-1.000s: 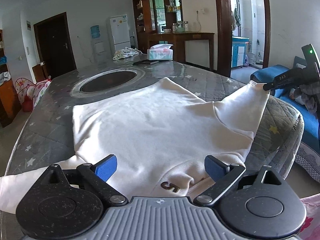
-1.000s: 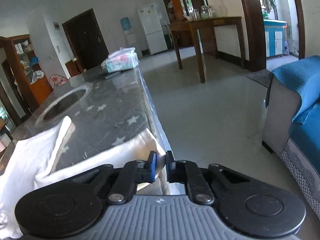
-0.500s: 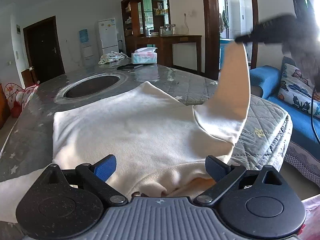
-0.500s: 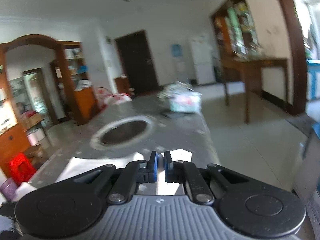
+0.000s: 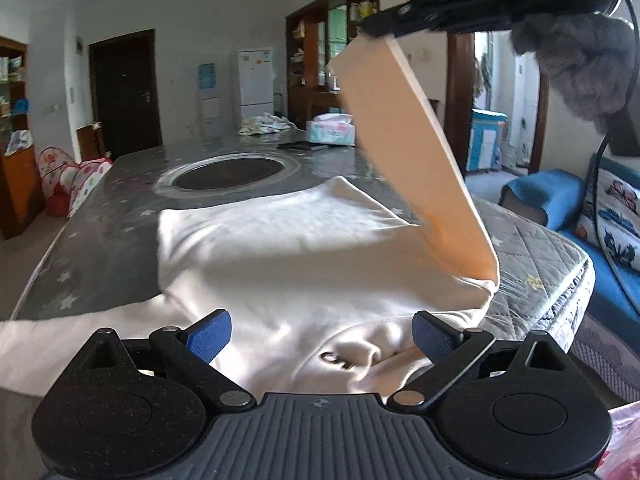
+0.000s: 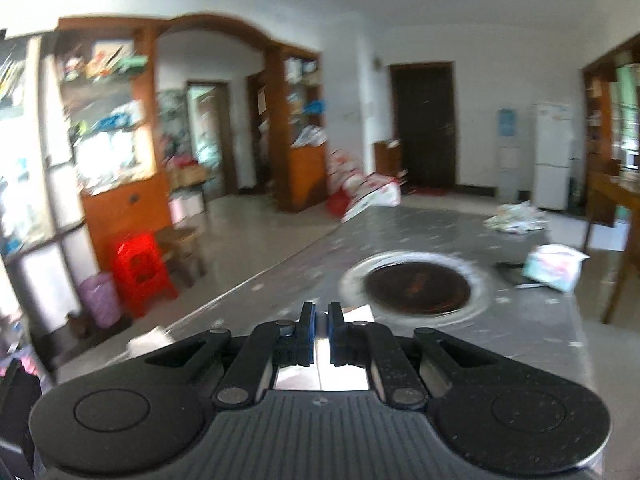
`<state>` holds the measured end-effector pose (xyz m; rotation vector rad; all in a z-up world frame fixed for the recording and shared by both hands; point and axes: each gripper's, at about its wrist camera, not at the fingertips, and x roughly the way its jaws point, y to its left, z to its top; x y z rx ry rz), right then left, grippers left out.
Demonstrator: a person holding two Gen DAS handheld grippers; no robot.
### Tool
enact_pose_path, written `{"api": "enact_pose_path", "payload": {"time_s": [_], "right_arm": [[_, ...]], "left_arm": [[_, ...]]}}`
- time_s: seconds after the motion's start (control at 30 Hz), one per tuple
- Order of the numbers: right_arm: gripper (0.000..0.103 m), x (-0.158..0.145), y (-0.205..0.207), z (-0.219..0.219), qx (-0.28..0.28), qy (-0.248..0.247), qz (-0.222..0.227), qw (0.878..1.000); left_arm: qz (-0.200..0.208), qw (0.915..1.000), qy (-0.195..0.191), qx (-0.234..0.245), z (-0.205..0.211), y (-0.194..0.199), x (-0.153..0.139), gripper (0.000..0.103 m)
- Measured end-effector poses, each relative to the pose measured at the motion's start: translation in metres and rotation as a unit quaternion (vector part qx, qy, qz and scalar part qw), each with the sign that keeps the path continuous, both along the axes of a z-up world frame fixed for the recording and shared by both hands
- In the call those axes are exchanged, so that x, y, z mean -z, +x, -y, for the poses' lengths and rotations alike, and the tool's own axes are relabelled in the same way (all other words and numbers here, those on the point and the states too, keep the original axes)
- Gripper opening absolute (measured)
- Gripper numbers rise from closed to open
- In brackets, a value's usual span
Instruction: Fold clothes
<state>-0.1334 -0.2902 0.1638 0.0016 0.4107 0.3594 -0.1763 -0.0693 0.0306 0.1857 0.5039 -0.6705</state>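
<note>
Cream long-sleeved sweatshirt [image 5: 288, 248] lies flat on the grey star-print quilted table cover [image 5: 100, 196], collar end nearest the left gripper [image 5: 322, 334]. Body flat so the sleeves can fold inward over it.

Right gripper [image 5: 384, 24] is clamped on the cuff of the garment's right sleeve [image 5: 416, 152], holding it high and taut above the body; my read is the height keeps the sleeve from dragging before it's laid across the chest. In its own wrist view the blue pads [image 6: 310, 330] sit nearly together with pale cloth between them (view is blurred).

Left gripper hangs over the collar with jaws spread wide, gripping nothing, probably placed to pin the fabric. Other sleeve [image 5: 60, 332] trails off left, not yet folded.

Pastel tissue box [image 5: 330, 132] sits well apart at the far end.
</note>
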Motion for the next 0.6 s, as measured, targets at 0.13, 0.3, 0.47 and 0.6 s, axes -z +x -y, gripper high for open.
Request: {"api": "enact_pose_path", "payload": {"time_s": [0.13,0.3,0.47,0.6], "right_arm": [[0.005,0.023,0.014,-0.034,-0.037,-0.013,-0.036,0.999],[0.007,0.049,0.02,-0.063,-0.069,-0.013,-0.087,0.994],[0.012,0.053,0.017,-0.06,-0.077,-0.019,-0.092,0.993],[0.012,0.054,0.016,-0.041,-0.059,-0.04,-0.094,0.993]], "left_arm": [[-0.005,0.9998,-0.007,-0.019,-0.012,0.001,0.001,0.1],[-0.008,0.9993,-0.012,-0.036,-0.023,0.002,0.002,0.1],[-0.006,0.9988,-0.015,-0.046,-0.028,0.008,0.0,0.1],[-0.002,0.9987,-0.019,-0.048,-0.027,0.012,-0.004,0.099]]}}
